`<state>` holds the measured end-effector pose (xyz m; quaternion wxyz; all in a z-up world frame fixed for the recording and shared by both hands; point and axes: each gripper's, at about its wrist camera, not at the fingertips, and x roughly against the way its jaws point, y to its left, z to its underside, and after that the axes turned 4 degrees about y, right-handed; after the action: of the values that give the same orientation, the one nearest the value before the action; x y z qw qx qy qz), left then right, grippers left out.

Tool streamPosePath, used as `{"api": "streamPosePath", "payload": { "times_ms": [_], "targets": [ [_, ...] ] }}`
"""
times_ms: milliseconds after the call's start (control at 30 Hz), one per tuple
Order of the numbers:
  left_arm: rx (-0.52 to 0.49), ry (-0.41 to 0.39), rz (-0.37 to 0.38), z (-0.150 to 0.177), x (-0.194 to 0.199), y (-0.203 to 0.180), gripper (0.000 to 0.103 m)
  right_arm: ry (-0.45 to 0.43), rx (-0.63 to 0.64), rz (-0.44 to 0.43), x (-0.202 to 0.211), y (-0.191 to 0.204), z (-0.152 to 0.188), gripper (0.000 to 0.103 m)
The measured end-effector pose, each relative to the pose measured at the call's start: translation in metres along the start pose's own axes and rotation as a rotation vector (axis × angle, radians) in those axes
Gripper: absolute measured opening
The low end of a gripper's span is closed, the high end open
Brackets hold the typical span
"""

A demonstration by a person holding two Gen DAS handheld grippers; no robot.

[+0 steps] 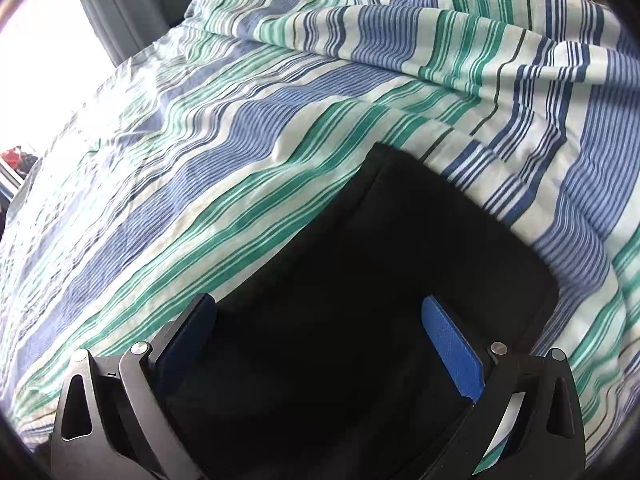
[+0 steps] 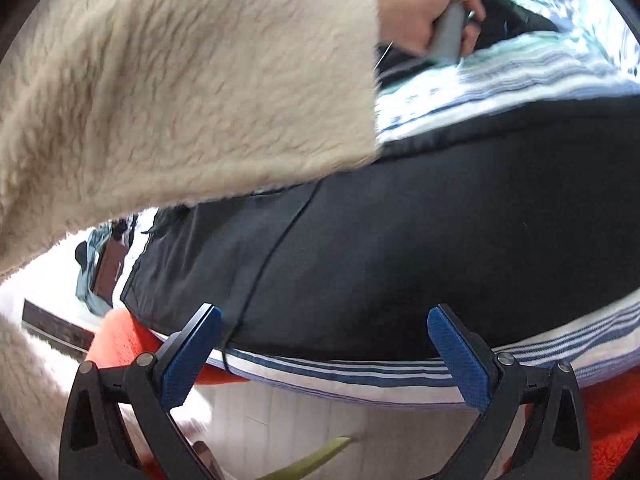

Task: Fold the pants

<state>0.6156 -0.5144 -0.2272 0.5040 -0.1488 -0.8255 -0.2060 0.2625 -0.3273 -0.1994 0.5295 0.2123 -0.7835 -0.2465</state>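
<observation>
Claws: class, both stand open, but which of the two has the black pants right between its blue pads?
The left claw: black pants fill its gap. The right claw is at the bed's edge, striped sheet partly between.

Daylight floods in from a blown-out window [image 1: 44, 52] at ten o'clock; fisheye bending darkens the edges, the pants [image 1: 360, 320] lose detail, and the sleeve [image 2: 180, 92] blurs.

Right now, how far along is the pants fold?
Done: the black pants lie spread flat on the striped bedsheet, a hem end squared off in the left view. In hand: nothing; the left gripper and right gripper both hover open over the fabric. Left: gripping an edge and making the folds; none is clearly visible.
</observation>
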Motion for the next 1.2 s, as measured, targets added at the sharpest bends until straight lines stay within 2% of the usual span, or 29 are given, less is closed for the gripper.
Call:
{"api": "streamPosePath", "payload": {
  "times_ms": [67, 133, 167, 233, 333, 433, 500, 600, 667, 733, 800, 833, 900, 1000, 1033, 1100, 1133, 1167, 1200],
  "targets": [
    [-0.005, 0.022, -0.002, -0.007, 0.004, -0.007, 0.103, -0.010, 0.009, 0.004, 0.003, 0.004, -0.006, 0.102],
    [-0.005, 0.029, 0.003, -0.003, 0.017, 0.002, 0.103, -0.021, 0.025, 0.011, 0.005, 0.008, -0.006, 0.102],
    [-0.003, 0.038, -0.010, -0.010, 0.016, 0.012, 0.102, -0.024, 0.031, 0.015, 0.005, 0.010, -0.007, 0.102],
    [0.016, 0.051, -0.025, 0.006, 0.032, 0.047, 0.102, -0.023, 0.036, 0.021, 0.007, 0.009, -0.010, 0.102],
    [0.076, 0.074, -0.041, 0.058, 0.059, 0.119, 0.102, -0.022, 0.050, 0.036, 0.008, 0.009, -0.012, 0.102],
    [0.157, 0.135, -0.128, 0.126, 0.068, 0.199, 0.102, -0.021, 0.071, 0.058, 0.004, 0.016, -0.012, 0.102],
    [0.265, 0.199, -0.197, 0.173, 0.071, 0.265, 0.102, -0.015, 0.079, 0.078, 0.000, 0.018, -0.012, 0.102],
    [0.491, 0.295, -0.271, 0.246, 0.074, 0.366, 0.102, -0.012, 0.095, 0.111, -0.003, 0.020, -0.011, 0.102],
    [0.651, 0.355, -0.321, 0.296, 0.079, 0.420, 0.102, -0.015, 0.104, 0.135, -0.006, 0.022, -0.011, 0.102],
    [0.813, 0.350, -0.346, 0.342, 0.106, 0.464, 0.101, -0.033, 0.114, 0.164, -0.003, 0.022, -0.012, 0.102],
    [0.932, 0.265, -0.265, 0.379, 0.148, 0.485, 0.101, -0.067, 0.134, 0.189, -0.001, 0.027, -0.012, 0.102],
    [0.953, 0.217, -0.223, 0.385, 0.159, 0.482, 0.101, -0.086, 0.151, 0.186, 0.001, 0.030, -0.013, 0.102],
    [0.920, 0.122, -0.164, 0.406, 0.199, 0.459, 0.102, -0.115, 0.201, 0.172, 0.003, 0.036, -0.014, 0.102],
    [0.764, 0.041, -0.062, 0.405, 0.216, 0.381, 0.102, -0.138, 0.277, 0.184, 0.000, 0.045, -0.026, 0.102],
    [0.700, 0.039, -0.025, 0.414, 0.219, 0.350, 0.102, -0.136, 0.294, 0.166, -0.004, 0.047, -0.030, 0.102],
    [0.553, 0.098, 0.010, 0.428, 0.209, 0.289, 0.102, -0.077, 0.298, 0.114, -0.022, 0.041, -0.041, 0.102],
    [0.489, 0.152, -0.012, 0.441, 0.198, 0.258, 0.102, -0.043, 0.273, 0.139, -0.029, 0.030, -0.047, 0.102],
    [0.453, 0.213, -0.053, 0.454, 0.186, 0.240, 0.102, -0.025, 0.225, 0.212, -0.033, 0.014, -0.051, 0.100],
    [0.461, 0.238, -0.077, 0.465, 0.177, 0.235, 0.103, -0.034, 0.164, 0.273, -0.030, -0.004, -0.055, 0.096]
  ]
}}
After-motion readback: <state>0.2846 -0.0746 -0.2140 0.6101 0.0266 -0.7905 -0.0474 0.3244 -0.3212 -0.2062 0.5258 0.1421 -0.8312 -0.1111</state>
